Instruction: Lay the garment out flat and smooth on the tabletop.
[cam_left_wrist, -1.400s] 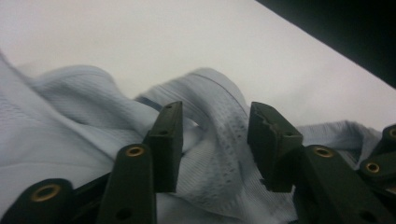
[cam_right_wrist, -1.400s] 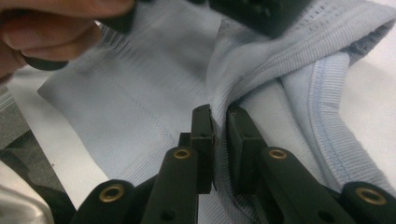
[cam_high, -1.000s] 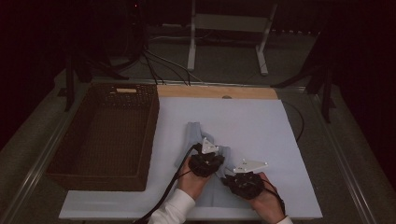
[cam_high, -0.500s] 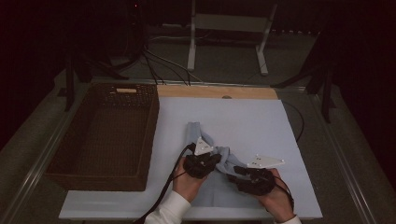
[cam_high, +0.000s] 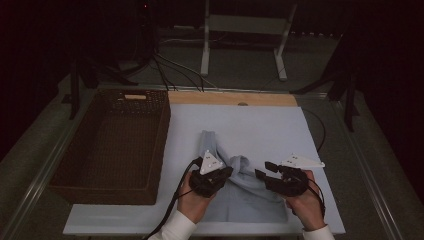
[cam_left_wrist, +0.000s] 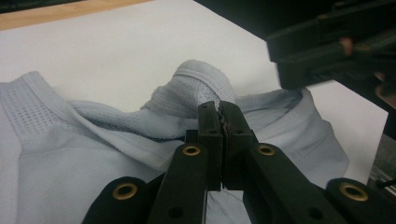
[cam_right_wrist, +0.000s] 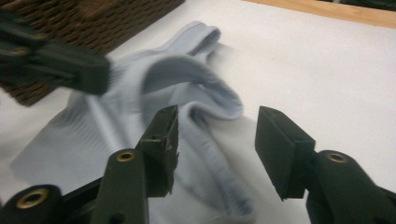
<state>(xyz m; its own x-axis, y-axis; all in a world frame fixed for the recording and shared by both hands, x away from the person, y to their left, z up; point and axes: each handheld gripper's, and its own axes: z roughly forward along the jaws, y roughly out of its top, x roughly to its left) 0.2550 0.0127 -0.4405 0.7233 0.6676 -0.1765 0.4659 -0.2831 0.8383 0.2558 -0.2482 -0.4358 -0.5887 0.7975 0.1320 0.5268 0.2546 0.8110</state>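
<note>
- High view: pale blue mesh garment (cam_high: 240, 185) lies crumpled on the white table sheet (cam_high: 250, 125), right of the wicker basket (cam_high: 112, 145). Left gripper (cam_high: 212, 170) and right gripper (cam_high: 264, 171) sit over it.
- Left gripper view: jaws clamped on a ribbed fold of the garment (cam_left_wrist: 196, 93).
- Right gripper view: jaws have just been opening, now apart, pads pressing on nothing, garment (cam_right_wrist: 187, 93) beyond them.
</note>
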